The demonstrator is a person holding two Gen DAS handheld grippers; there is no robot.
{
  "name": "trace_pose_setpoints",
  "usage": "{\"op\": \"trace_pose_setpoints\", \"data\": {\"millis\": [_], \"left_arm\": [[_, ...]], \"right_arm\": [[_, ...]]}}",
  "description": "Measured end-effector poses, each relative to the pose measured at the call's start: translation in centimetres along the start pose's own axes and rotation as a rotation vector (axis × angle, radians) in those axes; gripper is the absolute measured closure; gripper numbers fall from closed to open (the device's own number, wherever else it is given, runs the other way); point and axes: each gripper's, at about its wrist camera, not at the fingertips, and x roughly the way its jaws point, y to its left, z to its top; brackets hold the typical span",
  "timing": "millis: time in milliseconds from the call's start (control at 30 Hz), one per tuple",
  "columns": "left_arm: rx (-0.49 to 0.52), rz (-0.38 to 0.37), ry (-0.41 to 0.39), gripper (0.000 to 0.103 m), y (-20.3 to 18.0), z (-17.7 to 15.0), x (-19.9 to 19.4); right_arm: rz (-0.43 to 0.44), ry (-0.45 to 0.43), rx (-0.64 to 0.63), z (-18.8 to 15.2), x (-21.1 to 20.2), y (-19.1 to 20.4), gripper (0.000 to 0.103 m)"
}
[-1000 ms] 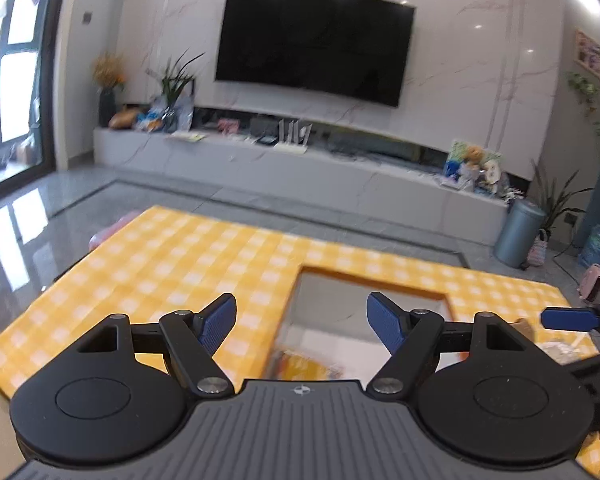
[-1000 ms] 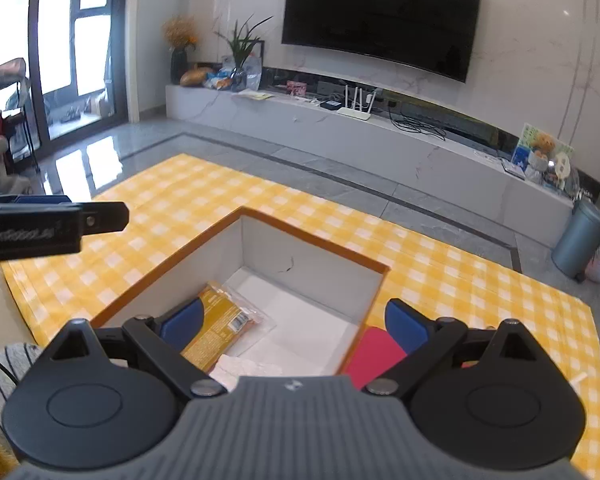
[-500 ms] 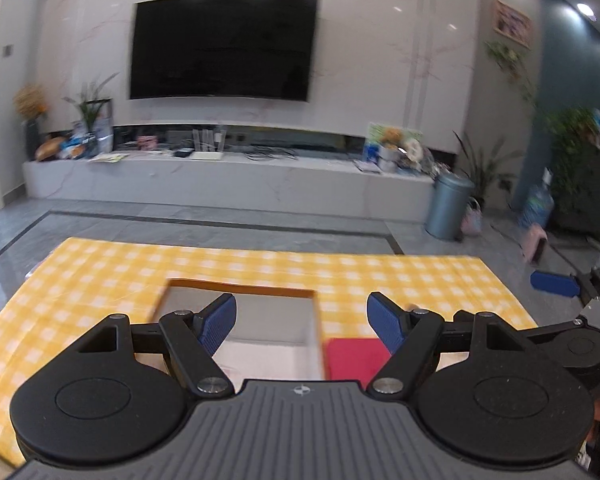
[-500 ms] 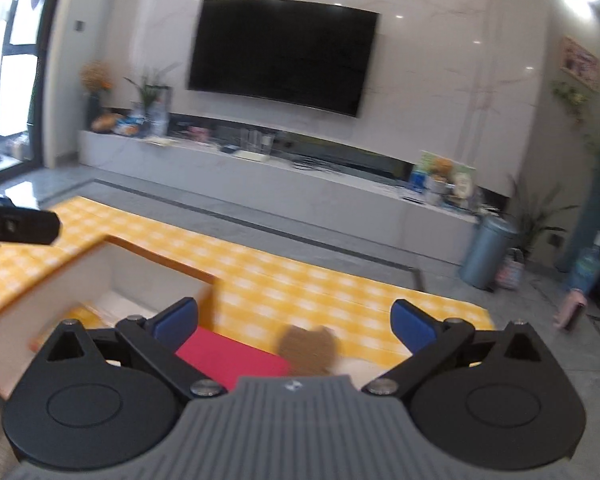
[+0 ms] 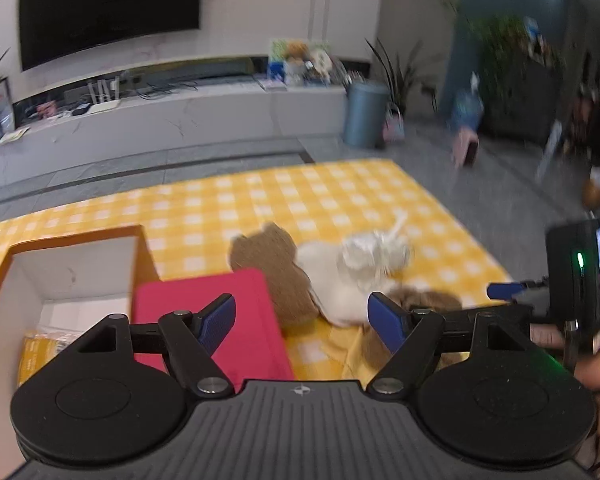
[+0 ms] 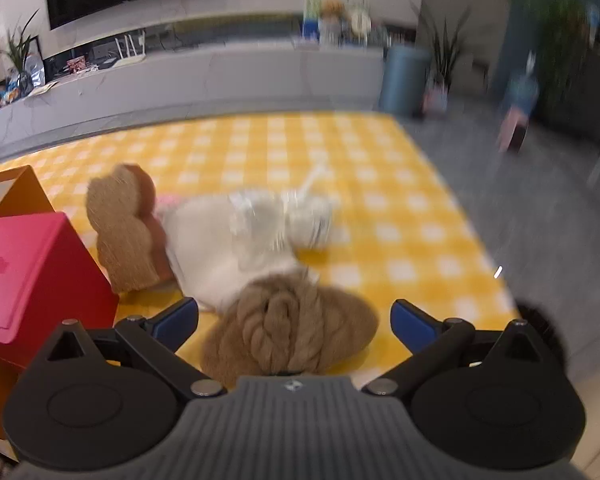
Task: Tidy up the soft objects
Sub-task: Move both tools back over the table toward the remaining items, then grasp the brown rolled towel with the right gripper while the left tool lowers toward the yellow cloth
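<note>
Several soft objects lie on the yellow checked cloth: a brown plush piece, also in the left wrist view; a white fluffy item, also in the left wrist view, with crinkled clear wrap on it; and a tan braided woolly item just ahead of my open, empty right gripper. My left gripper is open and empty above the cloth, between the red box and the white item. The orange-rimmed open box holds a yellow packet.
The red box stands against the open box's right side. The right gripper's body and screen show at the left wrist view's right edge. Beyond the cloth are grey floor, a TV bench, and a grey bin.
Both grippers have swung right and tipped downward, from the open box to the pile of soft objects. Both stay open and empty.
</note>
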Motion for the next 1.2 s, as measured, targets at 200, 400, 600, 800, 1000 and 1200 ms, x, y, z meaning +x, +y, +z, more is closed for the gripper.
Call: {"op": "trace_pose_setpoints", "data": {"millis": [200, 400, 600, 800, 1000, 1200], "left_arm": [[0.080, 0.034, 0.049, 0.015, -1.6, -1.3, 1.9], [0.056, 0.025, 0.068, 0.015, -0.8, -1.7, 2.1], [0.056, 0.003, 0.069, 0.014, -0.8, -1.8, 2.3], [0.154, 0.000, 0.077, 0.015, -2.7, -1.5, 3.0], [0.188, 0.013, 0.117, 0.015, -4.0, -1.2, 4.1], [0.192, 0.007, 0.154, 0.014, -4.3, -1.6, 5.2]], "right_arm": [[-0.016, 0.127, 0.002, -1.0, 3.7, 0.0, 0.003], [-0.086, 0.214, -0.087, -1.4, 6.9, 1.3, 0.003], [-0.052, 0.256, -0.090, -1.5, 7.7, 1.6, 0.005], [-0.010, 0.268, -0.106, -1.5, 7.8, 1.7, 0.031], [0.026, 0.255, -0.125, -1.5, 7.1, 2.1, 0.047], [0.076, 0.145, -0.095, -1.0, 3.2, 0.5, 0.047]]}}
